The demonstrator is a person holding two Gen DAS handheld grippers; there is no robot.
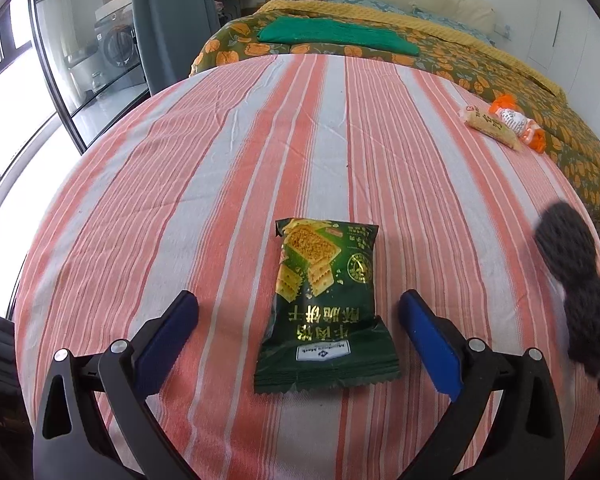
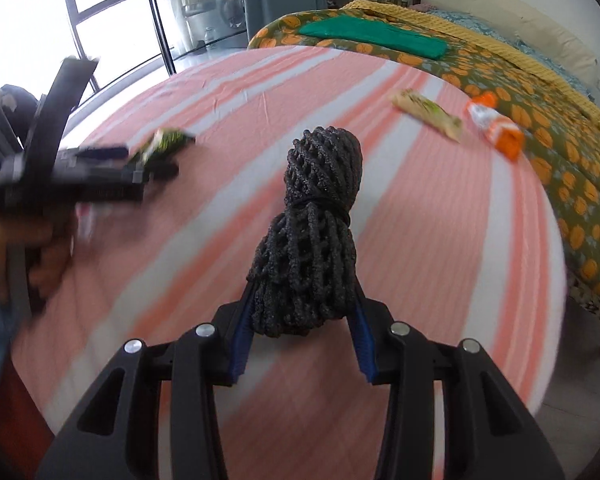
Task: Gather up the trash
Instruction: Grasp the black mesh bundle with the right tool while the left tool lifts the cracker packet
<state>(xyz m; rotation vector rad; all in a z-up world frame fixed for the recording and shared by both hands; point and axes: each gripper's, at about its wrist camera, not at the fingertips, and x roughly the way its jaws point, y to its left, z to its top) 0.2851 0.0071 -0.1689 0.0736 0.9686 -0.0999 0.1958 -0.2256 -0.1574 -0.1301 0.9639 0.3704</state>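
A dark green cracker packet (image 1: 326, 304) lies flat on the striped cloth, between the open blue-padded fingers of my left gripper (image 1: 298, 312). It shows blurred in the right wrist view (image 2: 166, 140) beside the left gripper (image 2: 112, 168). My right gripper (image 2: 302, 312) is shut on a black net bundle (image 2: 314, 216), held above the cloth; the bundle shows at the right edge of the left wrist view (image 1: 576, 280). A beige snack bar wrapper (image 1: 490, 126) (image 2: 426, 114) and an orange-white wrapper (image 1: 518, 122) (image 2: 496, 126) lie at the far right.
The pink and white striped cloth (image 1: 220, 184) covers a raised surface. Behind it is a bed with an orange-flower quilt (image 1: 440, 60) and a folded green cloth (image 1: 336, 36). Large windows (image 1: 4, 92) stand at the left.
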